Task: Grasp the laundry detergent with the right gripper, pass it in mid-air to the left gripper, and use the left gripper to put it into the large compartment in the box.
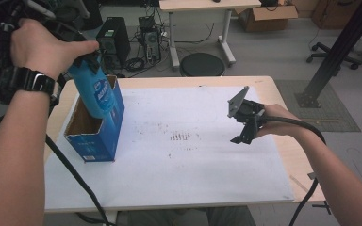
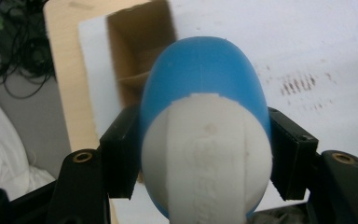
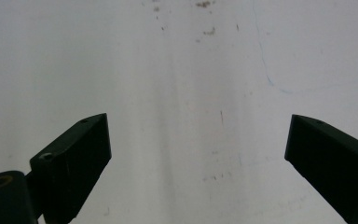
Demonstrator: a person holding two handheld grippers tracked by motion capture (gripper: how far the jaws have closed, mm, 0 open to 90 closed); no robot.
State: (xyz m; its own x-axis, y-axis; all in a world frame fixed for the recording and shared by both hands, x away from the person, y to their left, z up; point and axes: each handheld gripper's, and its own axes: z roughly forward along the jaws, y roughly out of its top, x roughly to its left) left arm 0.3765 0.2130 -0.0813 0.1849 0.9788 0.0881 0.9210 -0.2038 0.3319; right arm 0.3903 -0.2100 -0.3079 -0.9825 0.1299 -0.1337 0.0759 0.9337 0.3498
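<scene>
Mid-insert or mid-extract, can't tell which: left gripper (image 1: 87, 59) is clamped on the cap end of a blue bottle (image 1: 94, 92), jaws tight on both sides, bottle's lower end already inside the open-top blue carton (image 1: 104, 141) at the table's left. Left gripper view shows the bottle (image 2: 205, 93) hanging over the cardboard interior (image 2: 137, 56). Right gripper (image 1: 247, 127) idles over the white mat (image 1: 193, 169), jaws spread wide, nothing between them. Next move likely needs a straight vertical travel, keeping the bottle off the carton walls; the free gripper could steady the carton.
</scene>
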